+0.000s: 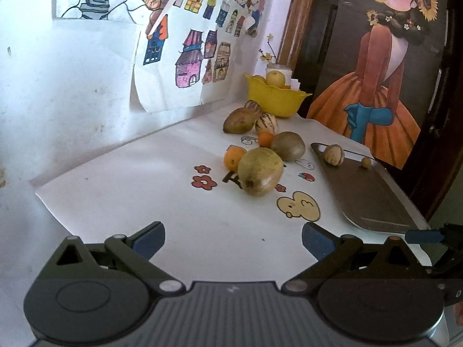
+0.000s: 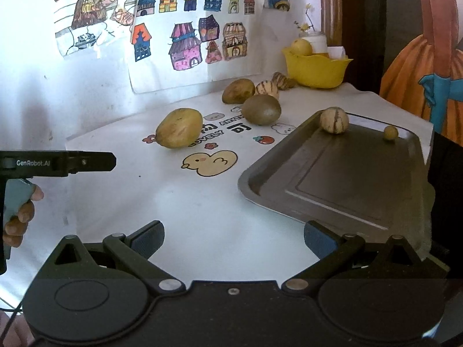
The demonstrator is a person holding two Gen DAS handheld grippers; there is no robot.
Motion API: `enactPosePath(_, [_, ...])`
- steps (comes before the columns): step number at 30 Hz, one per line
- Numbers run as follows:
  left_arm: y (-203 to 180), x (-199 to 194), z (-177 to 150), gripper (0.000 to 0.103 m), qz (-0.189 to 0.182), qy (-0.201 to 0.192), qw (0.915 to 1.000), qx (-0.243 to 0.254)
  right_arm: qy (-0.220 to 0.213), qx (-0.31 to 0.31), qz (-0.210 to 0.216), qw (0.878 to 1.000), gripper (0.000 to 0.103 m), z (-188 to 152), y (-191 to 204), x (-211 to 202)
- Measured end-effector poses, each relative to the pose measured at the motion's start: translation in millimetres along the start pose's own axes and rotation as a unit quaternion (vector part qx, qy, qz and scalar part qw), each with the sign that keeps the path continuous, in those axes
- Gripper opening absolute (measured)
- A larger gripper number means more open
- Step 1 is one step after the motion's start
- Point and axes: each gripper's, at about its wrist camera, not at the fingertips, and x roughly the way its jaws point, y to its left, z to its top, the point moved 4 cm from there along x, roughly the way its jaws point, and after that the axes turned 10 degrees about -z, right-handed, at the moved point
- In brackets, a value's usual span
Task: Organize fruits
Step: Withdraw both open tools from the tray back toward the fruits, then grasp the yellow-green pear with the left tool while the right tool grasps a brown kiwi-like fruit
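Several fruits lie on a white illustrated cloth: a large yellow-green mango [image 1: 260, 171] [image 2: 179, 127], a kiwi [image 1: 288, 145] [image 2: 261, 109], two small oranges [image 1: 234, 156], another mango [image 1: 239, 120] [image 2: 238, 90] and striped melons [image 1: 266, 123]. A metal tray [image 1: 373, 196] [image 2: 341, 173] holds one striped fruit [image 1: 334, 154] [image 2: 334, 119] and a small yellow fruit [image 2: 390, 132]. A yellow bowl [image 1: 275, 98] [image 2: 315, 69] holds yellow fruit. My left gripper [image 1: 233, 241] is open and empty, well short of the mango. My right gripper [image 2: 233, 240] is open and empty, before the tray's near-left edge.
Children's drawings hang on the white wall behind. A dark door with a girl poster stands at the right. The left gripper's body [image 2: 58, 163] and the holding hand show at the right wrist view's left edge.
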Motion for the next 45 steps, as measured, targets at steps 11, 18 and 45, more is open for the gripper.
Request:
enactPosePath(11, [10, 19, 15, 0.103, 0.005, 0.004, 1.0, 0.004, -0.004, -0.055, -0.004, 0.998, 0.102, 33, 1, 24])
enactPosePath(18, [7, 39, 24, 0.103, 0.003, -0.001, 1.0, 0.002, -0.011, -0.077, -0.004, 0.997, 0.102, 77, -13, 47])
enactPosePath(45, [-7, 107, 46, 0.091, 0.021, 0.021, 0.9994, -0.018, 0.057, -0.019, 0.033, 0.998, 0.086, 163, -21, 202])
